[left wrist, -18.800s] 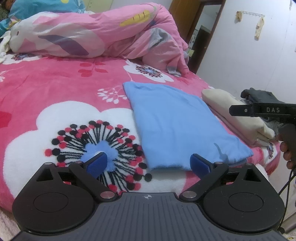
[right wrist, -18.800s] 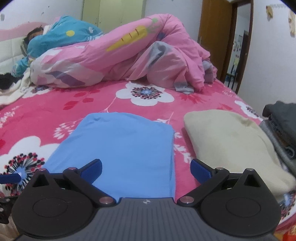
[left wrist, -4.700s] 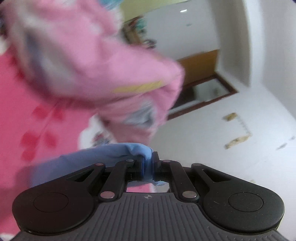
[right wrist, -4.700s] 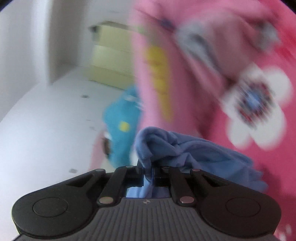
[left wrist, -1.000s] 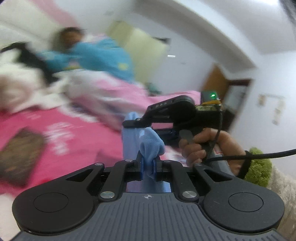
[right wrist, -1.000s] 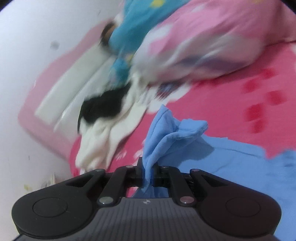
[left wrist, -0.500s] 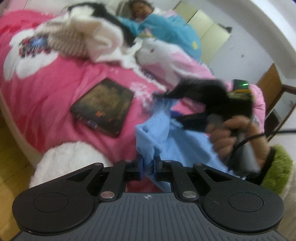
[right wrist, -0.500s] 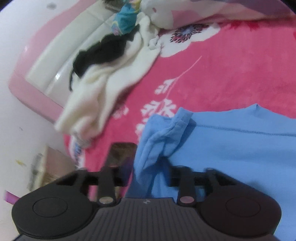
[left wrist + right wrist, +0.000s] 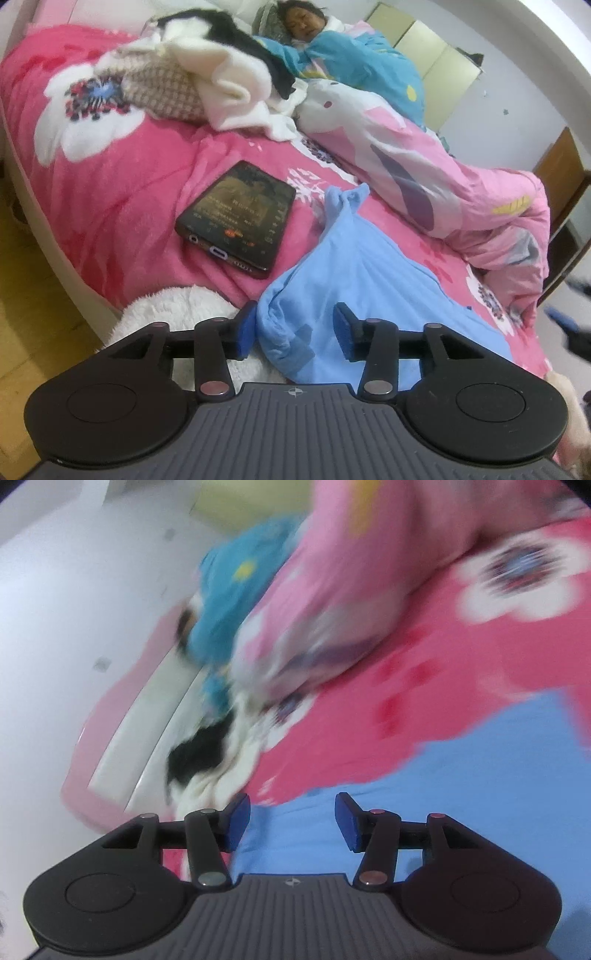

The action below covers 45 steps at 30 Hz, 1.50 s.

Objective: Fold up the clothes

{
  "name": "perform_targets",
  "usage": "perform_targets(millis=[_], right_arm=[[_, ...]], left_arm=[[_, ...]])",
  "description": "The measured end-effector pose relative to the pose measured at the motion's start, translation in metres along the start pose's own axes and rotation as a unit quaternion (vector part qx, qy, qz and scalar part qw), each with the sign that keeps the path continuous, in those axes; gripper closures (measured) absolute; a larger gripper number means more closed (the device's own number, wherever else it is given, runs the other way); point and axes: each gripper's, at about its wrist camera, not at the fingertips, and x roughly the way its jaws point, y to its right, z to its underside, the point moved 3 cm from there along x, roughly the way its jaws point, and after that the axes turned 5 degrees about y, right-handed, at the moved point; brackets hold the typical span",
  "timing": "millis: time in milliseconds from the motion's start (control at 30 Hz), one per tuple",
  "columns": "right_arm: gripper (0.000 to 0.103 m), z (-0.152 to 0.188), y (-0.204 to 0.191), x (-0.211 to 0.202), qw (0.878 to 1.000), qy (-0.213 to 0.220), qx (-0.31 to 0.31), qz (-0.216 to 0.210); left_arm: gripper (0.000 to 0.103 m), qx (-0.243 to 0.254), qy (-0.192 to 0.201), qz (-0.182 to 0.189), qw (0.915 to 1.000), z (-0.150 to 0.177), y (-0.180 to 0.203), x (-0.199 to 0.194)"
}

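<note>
- We see our left gripper (image 9: 293, 330) with its jaws opening; a bunched corner of the blue shirt (image 9: 373, 284) lies between the blue pads (image 9: 245, 328), but they do not press it.
- The shirt lies spread on the pink bedspread (image 9: 122, 192), one twisted corner pointing up the bed toward the quilt (image 9: 424, 177).
- A dark phone (image 9: 238, 218) lies just beside the shirt, on its left, screen up.
- A person (image 9: 354, 62) lies under the quilt at the far side; white and black clothes (image 9: 225, 74) are heaped near them.
- Our right gripper (image 9: 291, 821) is also opening, jaws about half wide, nothing pressed between them; the shirt (image 9: 443, 812) lies under them.
- The right view is heavily blurred, so we cannot tell finer detail there.
</note>
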Motion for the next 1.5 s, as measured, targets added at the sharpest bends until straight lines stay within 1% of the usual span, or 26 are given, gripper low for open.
perform_targets(millis=[33,133,200,267,333,400,433,500,533,600,700,733,800,833,867,933,1000,1033,1100,1133,1167,1233,1300,1400,1433,1500], right_arm=[[0.048,0.001,0.014,-0.022,1.000,0.010,0.007,0.015],[0.047,0.018,0.054,-0.076,0.997,0.024,0.035,0.063],[0.047,0.036,0.080,-0.096,0.994,0.020,0.057,0.091],[0.048,0.057,0.102,-0.102,0.991,0.011,0.080,0.105],[0.050,0.075,0.117,-0.103,0.989,0.005,0.096,0.112],[0.051,0.087,0.120,-0.109,0.990,0.009,0.082,0.110],[0.051,0.093,0.121,-0.112,0.991,0.010,0.083,0.100],[0.052,0.104,0.129,-0.117,0.988,0.010,0.133,0.077],[0.053,0.109,0.137,-0.117,0.983,0.008,0.172,0.061],[0.055,0.117,0.151,-0.113,0.970,0.006,0.241,0.028],[0.059,0.116,0.169,-0.101,0.953,0.014,0.302,0.000],[0.064,0.114,0.174,-0.097,0.949,0.021,0.314,-0.002],[0.081,0.111,0.182,-0.090,0.943,0.035,0.332,-0.003],[0.094,0.110,0.184,-0.088,0.942,0.042,0.332,-0.001],[0.095,0.109,0.185,-0.087,0.942,0.049,0.331,0.002],[0.096,0.102,0.176,-0.094,0.952,0.069,0.298,0.009],[0.097,0.093,0.154,-0.107,0.970,0.092,0.224,0.022],[0.097,0.089,0.143,-0.114,0.977,0.100,0.184,0.034],[0.098,0.089,0.140,-0.114,0.984,0.092,0.126,0.082],[0.098,0.090,0.139,-0.113,0.986,0.087,0.098,0.106],[0.098,0.092,0.145,-0.110,0.985,0.075,0.106,0.115],[0.098,0.092,0.147,-0.111,0.983,0.079,0.125,0.106],[0.098,0.088,0.131,-0.119,0.986,0.097,0.090,0.106],[0.098,0.088,0.136,-0.116,0.986,0.084,0.068,0.129],[0.098,0.091,0.146,-0.110,0.986,0.063,0.061,0.143],[0.099,0.092,0.154,-0.111,0.986,0.063,0.074,0.133]], left_arm=[[0.051,0.006,0.000,-0.002,1.0000,-0.001,0.002,-0.002],[0.048,0.028,0.001,-0.012,0.9995,-0.004,0.010,-0.008],[0.047,0.047,0.005,-0.020,0.9987,-0.006,0.016,-0.014],[0.047,0.066,0.013,-0.031,0.9973,-0.008,0.024,-0.021],[0.047,0.082,0.027,-0.041,0.9954,-0.010,0.032,-0.028],[0.047,0.108,0.038,-0.037,0.9927,-0.011,0.046,-0.036],[0.047,0.122,0.040,-0.029,0.9913,-0.011,0.054,-0.037],[0.046,0.164,0.034,0.005,0.9859,-0.005,0.077,-0.037],[0.046,0.187,0.026,0.026,0.9817,0.000,0.090,-0.035],[0.046,0.239,0.001,0.077,0.9680,0.017,0.119,-0.027],[0.046,0.305,-0.045,0.157,0.9381,0.049,0.160,-0.015],[0.046,0.322,-0.056,0.179,0.9279,0.060,0.170,-0.012],[0.046,0.346,-0.073,0.205,0.9126,0.078,0.184,-0.005],[0.046,0.355,-0.081,0.216,0.9059,0.087,0.190,-0.001],[0.046,0.360,-0.088,0.224,0.9013,0.093,0.193,0.003],[0.046,0.360,-0.101,0.229,0.8988,0.098,0.195,0.008],[0.046,0.354,-0.114,0.233,0.8988,0.100,0.194,0.012],[0.046,0.350,-0.120,0.232,0.8997,0.101,0.192,0.014],[0.046,0.338,-0.134,0.230,0.9027,0.101,0.187,0.019],[0.046,0.330,-0.141,0.229,0.9048,0.100,0.185,0.023],[0.046,0.321,-0.150,0.226,0.9073,0.100,0.183,0.026],[0.046,0.311,-0.158,0.222,0.9107,0.098,0.181,0.028],[0.046,0.308,-0.155,0.226,0.9110,0.096,0.180,0.024],[0.046,0.301,-0.164,0.230,0.9109,0.099,0.176,0.027],[0.046,0.298,-0.168,0.229,0.9114,0.100,0.175,0.030],[0.046,0.292,-0.174,0.229,0.9120,0.100,0.173,0.033]])
